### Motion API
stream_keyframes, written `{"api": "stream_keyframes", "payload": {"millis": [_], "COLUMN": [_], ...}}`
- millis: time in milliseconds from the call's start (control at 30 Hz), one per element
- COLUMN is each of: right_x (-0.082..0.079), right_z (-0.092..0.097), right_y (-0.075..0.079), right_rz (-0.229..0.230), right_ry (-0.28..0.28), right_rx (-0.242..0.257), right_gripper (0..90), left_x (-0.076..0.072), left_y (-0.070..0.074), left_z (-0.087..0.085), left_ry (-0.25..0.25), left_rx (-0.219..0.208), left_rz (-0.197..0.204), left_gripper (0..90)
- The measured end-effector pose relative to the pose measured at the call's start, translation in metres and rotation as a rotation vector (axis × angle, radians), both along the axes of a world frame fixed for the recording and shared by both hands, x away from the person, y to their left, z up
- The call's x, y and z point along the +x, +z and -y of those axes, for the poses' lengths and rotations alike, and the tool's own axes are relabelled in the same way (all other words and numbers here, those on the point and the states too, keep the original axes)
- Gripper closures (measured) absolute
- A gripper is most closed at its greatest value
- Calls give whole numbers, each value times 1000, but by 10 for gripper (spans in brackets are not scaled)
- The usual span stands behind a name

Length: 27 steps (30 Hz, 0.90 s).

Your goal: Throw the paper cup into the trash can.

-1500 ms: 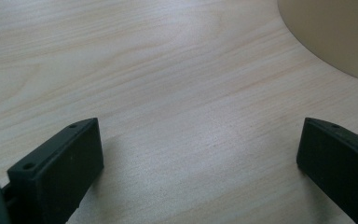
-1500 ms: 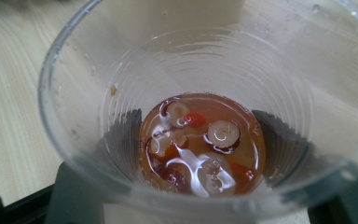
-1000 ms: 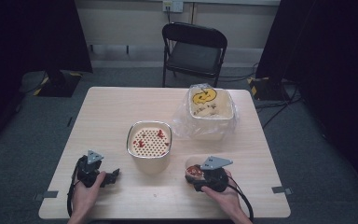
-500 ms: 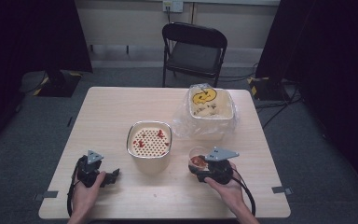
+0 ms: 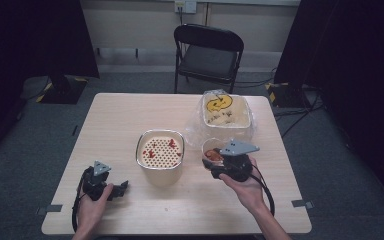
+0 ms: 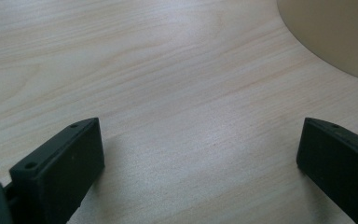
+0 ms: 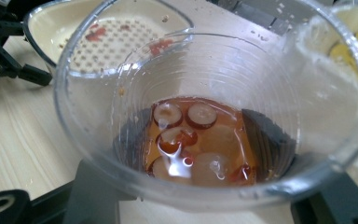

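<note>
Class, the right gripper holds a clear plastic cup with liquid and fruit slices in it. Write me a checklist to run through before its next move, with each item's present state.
1. Right gripper jaws closed on the clear plastic cup: ok, jaws flank its base.
2. Cup holds its reddish liquid and round fruit slices: ok, none seen spilled.
3. Cream strainer bowl with perforated insert upright, beside the cup: ok.
4. Left gripper free: ok, jaws open over the wooden table.
5. Plastic-wrapped container with yellow print apart from the cup: cannot tell.

Black folding chair (image 5: 208, 55), grey floor (image 5: 40, 130), perhaps carpeted.
</note>
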State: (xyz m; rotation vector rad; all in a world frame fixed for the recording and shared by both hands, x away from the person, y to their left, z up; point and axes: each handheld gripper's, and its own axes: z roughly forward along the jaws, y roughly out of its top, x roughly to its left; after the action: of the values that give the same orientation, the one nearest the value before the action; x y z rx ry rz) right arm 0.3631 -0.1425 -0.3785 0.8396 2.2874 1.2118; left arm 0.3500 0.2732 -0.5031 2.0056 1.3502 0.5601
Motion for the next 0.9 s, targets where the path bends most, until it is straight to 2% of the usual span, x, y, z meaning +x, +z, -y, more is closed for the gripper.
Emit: {"api": "stream_keyframes", "payload": {"millis": [133, 200, 300, 400, 433, 567, 667, 800, 900], "right_x": [4, 6, 10, 15, 16, 22, 29, 41, 47], "right_z": [-7, -13, -18, -27, -31, -44, -56, -72, -86], "right_y": [14, 20, 31, 40, 42, 48, 51, 53, 52], "right_rz": [10, 32, 60, 102, 130, 154, 177, 230, 274], "right_ry": [7, 10, 7, -4, -9, -5, -5, -3, 6], "right_rx": [-14, -47, -38, -71, -98, -134, -180, -282, -384], "right_gripper": [456, 457, 462, 463, 463, 466, 469, 475, 476], "left_x": [0, 0, 0, 0, 0, 0, 0, 0, 0], "left_y": [0, 0, 0, 0, 0, 0, 0, 0, 0], "left_z": [0, 0, 0, 0, 0, 0, 0, 0, 0], "left_ry": [1, 1, 0, 0, 0, 0, 0, -1, -1], "left_rx": [1, 1, 0, 0, 0, 1, 1, 0, 0], "left_rz": [-1, -1, 0, 0, 0, 0, 0, 0, -1], "left_gripper": [1, 1, 1, 1, 1, 1, 1, 1, 0]}}
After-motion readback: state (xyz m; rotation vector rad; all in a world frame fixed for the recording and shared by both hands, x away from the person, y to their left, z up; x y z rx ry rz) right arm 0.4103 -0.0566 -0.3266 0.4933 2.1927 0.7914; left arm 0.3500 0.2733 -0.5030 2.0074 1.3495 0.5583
